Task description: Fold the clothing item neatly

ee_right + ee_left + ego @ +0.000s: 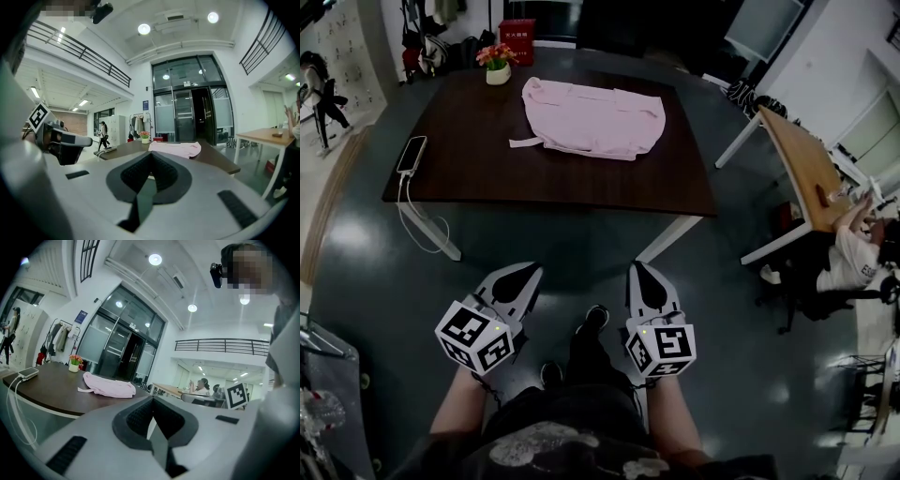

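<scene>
While the garment (593, 119) lies on the table (487, 169), left gripper (530, 270) and right gripper (636, 268) jaws clench nothing.

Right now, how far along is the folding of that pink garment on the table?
Nothing looks folded yet: the pink garment lies loosely spread on the dark table, a strap trailing out. Nothing is in hand: the left claw and right claw are both shut and empty, held short of the table. All the folding is left.
</scene>
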A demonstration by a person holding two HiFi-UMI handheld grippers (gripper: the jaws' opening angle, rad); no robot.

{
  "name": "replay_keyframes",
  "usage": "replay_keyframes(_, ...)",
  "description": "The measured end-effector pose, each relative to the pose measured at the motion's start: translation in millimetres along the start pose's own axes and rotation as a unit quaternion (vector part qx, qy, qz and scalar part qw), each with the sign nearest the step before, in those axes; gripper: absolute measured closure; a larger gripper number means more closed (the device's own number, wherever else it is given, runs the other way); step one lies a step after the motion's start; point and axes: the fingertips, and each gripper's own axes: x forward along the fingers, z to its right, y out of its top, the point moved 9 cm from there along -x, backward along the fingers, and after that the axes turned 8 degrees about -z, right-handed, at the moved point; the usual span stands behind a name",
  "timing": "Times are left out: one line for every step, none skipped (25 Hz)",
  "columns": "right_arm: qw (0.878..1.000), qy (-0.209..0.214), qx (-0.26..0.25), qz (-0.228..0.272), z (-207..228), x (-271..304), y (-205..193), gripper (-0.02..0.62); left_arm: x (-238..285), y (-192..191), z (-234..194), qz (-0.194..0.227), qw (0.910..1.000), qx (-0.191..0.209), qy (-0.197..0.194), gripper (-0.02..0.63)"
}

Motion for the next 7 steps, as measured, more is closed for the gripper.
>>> replay_keyframes(1.0,-0.001,0.0,0.0,-1,-2,-1,0.603,-2,-1,2,0.0,1.0,0.0,0.0,0.595)
replay_keyframes(1.0,-0.001,-0.001,-0.001,-2,-5,-2,0.603,-3,-1,3,0.0,1.0,0.0,0.001,0.595)
replay_keyframes(1.0,-0.001,-0.002,-0.001,-3,-7,-2,0.603,-5,-2,5,0.0,1.0,-0.002,0.001,0.595)
replay_keyframes(1.0,0.0,-0.004,-0.002,-4,-9,-2,0.603,-7,-2,6,0.001,1.0,-0.004,0.002,0.595)
replay_keyframes(1.0,0.001,-0.006,-0.002,-5,-11,-2,0.603,-10,-2,8,0.001,1.0,-0.005,0.003,0.595)
replay_keyframes(1.0,0.001,-0.008,-0.002,-6,-13,-2,0.603,-12,-2,9,0.002,1.0,-0.006,0.004,0.595)
replay_keyframes(1.0,0.002,-0.009,-0.002,-7,-14,-1,0.603,-15,-2,10,0.002,1.0,-0.007,0.006,0.595)
